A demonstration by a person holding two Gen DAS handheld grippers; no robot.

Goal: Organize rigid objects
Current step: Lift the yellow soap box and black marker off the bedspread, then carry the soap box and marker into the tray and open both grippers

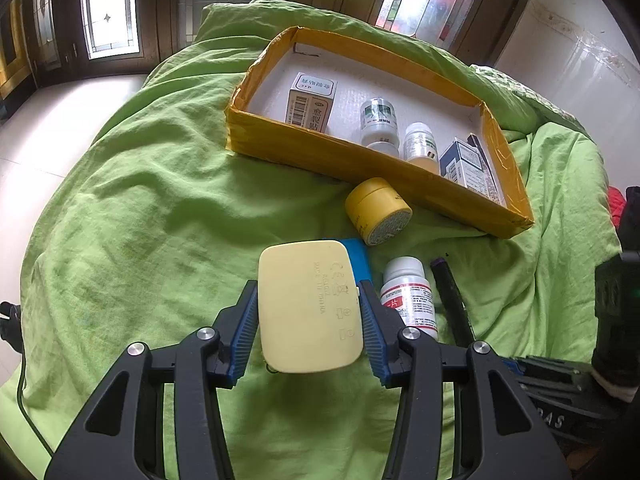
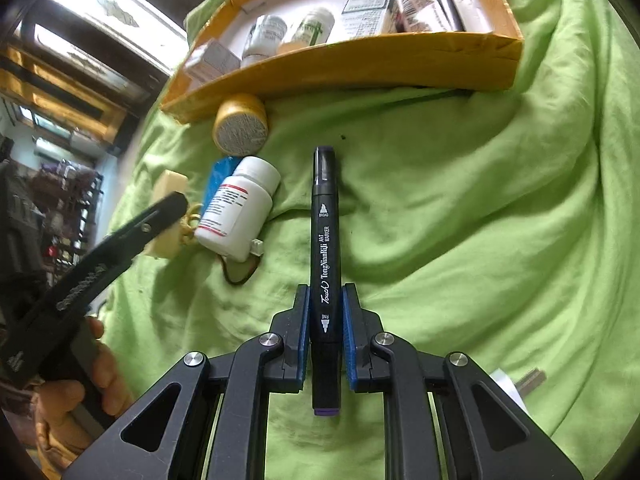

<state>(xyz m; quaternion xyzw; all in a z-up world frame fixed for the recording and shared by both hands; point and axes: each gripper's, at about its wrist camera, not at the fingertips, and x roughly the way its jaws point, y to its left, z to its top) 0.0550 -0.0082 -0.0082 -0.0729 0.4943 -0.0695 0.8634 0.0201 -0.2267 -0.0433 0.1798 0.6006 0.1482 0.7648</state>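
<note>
Rumpled green bedcover [image 1: 132,208]; pale tiled floor [image 1: 60,120]; dark wood doors with leaded glass panes [image 1: 110,8], daylight through.

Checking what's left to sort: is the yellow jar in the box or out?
Out. The yellow jar lies tipped on its side on the green sheet, just outside the box's near wall.

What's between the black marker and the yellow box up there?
Only bare green blanket. In the right wrist view, nothing sits between the marker tip and the yellow box wall. The yellow jar lies off left.
</note>
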